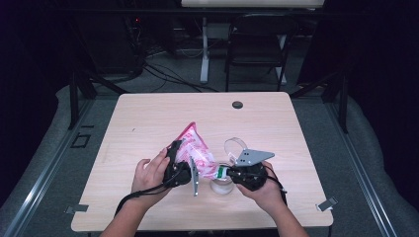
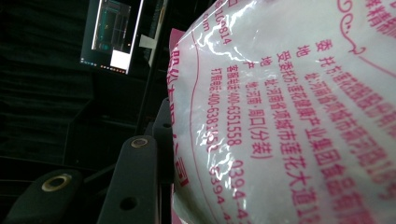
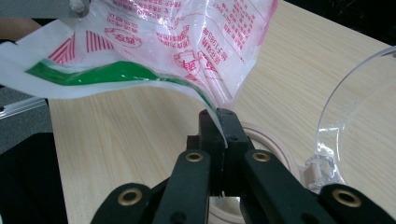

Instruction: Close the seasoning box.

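Note:
A clear plastic bag [image 1: 196, 147] printed in pink, with white contents, hangs tilted over the table's front middle. My left gripper [image 1: 182, 155] is shut on the bag's body. In the left gripper view the bag [image 2: 289, 116] presses against one black finger [image 2: 135, 177], and the other finger is hidden behind it. My right gripper [image 1: 228, 173] is shut on the bag's green-striped lower edge [image 3: 116, 74], with its fingertips [image 3: 219, 122] pinching the film. Below them stands a clear jar [image 1: 222, 186] with a beige rim [image 3: 280, 144]. Its clear lid [image 3: 359, 107] is raised beside it.
The wooden table [image 1: 148, 113] has a dark grommet hole [image 1: 237, 104] at the back. A black chair [image 1: 257, 44] and cables stand beyond it. Metal clips [image 1: 326, 203] sit at the front corners. A lit monitor [image 2: 114, 35] shows in the dark room.

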`<act>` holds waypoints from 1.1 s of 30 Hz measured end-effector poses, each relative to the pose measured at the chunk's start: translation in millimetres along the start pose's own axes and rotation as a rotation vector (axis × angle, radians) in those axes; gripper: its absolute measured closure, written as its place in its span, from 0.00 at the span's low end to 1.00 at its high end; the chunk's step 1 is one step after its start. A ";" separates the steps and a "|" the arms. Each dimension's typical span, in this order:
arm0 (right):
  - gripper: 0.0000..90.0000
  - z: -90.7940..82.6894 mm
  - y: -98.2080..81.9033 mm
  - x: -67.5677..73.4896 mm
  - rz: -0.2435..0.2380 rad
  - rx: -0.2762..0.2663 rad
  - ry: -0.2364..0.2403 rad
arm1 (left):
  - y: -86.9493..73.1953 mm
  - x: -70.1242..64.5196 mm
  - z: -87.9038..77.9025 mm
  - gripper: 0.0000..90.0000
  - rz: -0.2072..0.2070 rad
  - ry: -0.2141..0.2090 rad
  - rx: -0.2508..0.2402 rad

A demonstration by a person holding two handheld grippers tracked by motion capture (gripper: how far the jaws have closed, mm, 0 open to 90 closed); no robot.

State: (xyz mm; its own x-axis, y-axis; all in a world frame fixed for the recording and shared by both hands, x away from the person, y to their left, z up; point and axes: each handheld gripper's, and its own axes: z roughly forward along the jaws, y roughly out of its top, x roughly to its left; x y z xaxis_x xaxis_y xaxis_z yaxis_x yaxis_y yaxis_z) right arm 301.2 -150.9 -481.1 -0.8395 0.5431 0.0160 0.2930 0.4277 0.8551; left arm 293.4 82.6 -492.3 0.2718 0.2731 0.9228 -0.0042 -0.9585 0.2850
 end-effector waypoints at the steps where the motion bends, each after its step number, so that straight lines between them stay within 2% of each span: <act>1: 1.00 0.0 0.0 0.0 -0.002 0.002 0.000 | 0.2 0.1 -0.5 0.69 0.002 0.001 0.002; 21: 1.00 -1.5 0.1 -1.1 0.001 -0.007 -0.004 | 3.5 3.0 -3.2 0.69 0.020 0.044 -0.021; 33: 1.00 -1.7 -0.4 -1.7 0.006 -0.010 -0.007 | 6.0 4.8 -4.0 0.69 0.055 0.058 -0.026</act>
State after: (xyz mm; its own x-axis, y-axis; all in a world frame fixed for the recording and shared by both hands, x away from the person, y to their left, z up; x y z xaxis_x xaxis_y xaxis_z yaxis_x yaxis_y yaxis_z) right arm 301.8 -153.2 -480.6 -0.8345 0.5507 0.0172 0.2933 0.4176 0.8600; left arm 290.8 78.5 -485.1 0.2139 0.2251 0.9506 -0.0429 -0.9700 0.2394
